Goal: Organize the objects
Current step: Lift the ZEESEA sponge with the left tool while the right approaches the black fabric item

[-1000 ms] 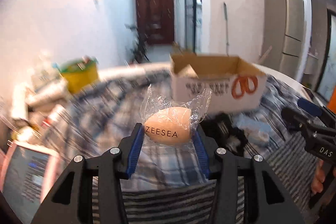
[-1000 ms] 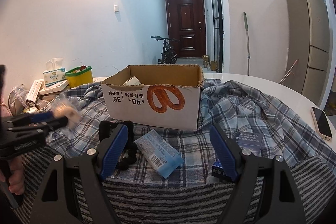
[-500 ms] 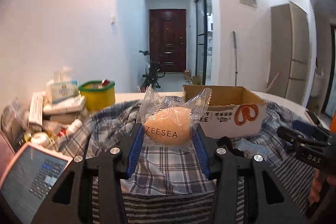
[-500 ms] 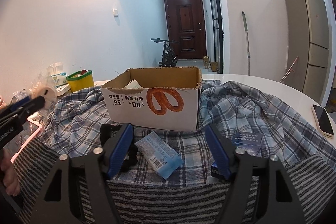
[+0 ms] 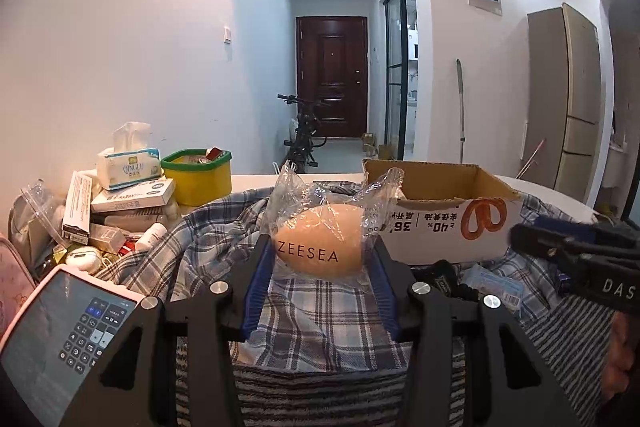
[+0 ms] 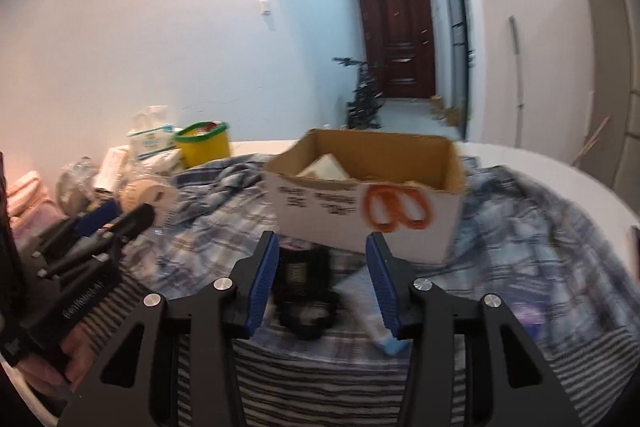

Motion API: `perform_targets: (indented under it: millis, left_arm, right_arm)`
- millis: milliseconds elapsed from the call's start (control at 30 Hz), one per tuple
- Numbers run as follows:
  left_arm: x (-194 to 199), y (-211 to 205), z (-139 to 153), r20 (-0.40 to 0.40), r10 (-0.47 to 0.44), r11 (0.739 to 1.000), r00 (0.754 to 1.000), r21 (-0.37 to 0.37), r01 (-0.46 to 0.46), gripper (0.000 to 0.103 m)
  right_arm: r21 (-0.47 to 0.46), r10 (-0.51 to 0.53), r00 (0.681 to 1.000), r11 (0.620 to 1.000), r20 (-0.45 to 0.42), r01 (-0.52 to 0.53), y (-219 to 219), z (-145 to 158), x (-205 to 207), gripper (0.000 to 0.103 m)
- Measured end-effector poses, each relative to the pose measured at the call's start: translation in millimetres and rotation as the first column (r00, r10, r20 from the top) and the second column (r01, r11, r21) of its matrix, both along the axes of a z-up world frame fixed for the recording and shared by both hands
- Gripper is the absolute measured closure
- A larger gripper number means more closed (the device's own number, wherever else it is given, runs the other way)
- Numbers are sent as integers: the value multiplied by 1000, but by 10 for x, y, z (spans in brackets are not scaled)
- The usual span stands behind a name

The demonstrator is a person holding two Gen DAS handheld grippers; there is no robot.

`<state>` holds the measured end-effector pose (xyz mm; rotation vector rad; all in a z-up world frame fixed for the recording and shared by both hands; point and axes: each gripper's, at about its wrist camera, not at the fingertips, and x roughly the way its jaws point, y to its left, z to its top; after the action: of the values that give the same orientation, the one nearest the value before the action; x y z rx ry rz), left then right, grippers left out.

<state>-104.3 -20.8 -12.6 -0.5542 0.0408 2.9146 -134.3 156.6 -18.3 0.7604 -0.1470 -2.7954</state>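
Observation:
My left gripper (image 5: 320,267) is shut on a peach egg-shaped sponge (image 5: 320,245) in clear wrap marked ZEESEA, held above the plaid shirt (image 5: 312,311). The open cardboard box (image 5: 444,223) stands to its right and farther back. My right gripper (image 6: 322,279) is open and empty, with a black object (image 6: 304,291) lying on the cloth between its fingers, just before the box (image 6: 368,215). A blue packet (image 6: 360,291) lies by its right finger. The left gripper with the sponge shows at the left of the right wrist view (image 6: 132,211).
A pile of boxes, a tissue box (image 5: 128,163) and a yellow tub (image 5: 200,175) stand at the left. A pink-cased tablet (image 5: 60,339) lies at the near left. A striped cloth (image 6: 320,379) covers the near table edge.
My right gripper has narrowed, swung left and dipped toward the black object. My left gripper has moved left, away from the box, still holding the sponge.

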Motion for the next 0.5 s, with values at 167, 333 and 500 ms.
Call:
perform_targets:
  millis: [167, 333, 500]
  left_arm:
    - [-41, -46, -12, 22, 1, 1000, 1000, 24, -2, 54]
    - [-22, -3, -18, 19, 16, 1000, 1000, 4, -16, 54]
    - [-28, 16, -25, 24, 9, 1000, 1000, -1, -9, 54]
  right_arm:
    - [40, 24, 1000, 999, 9, -25, -218, 66, -158, 46]
    - [71, 41, 997, 996, 59, -45, -344, -104, -327, 45]
    - [72, 14, 992, 997, 128, -23, -317, -374, -495, 45]
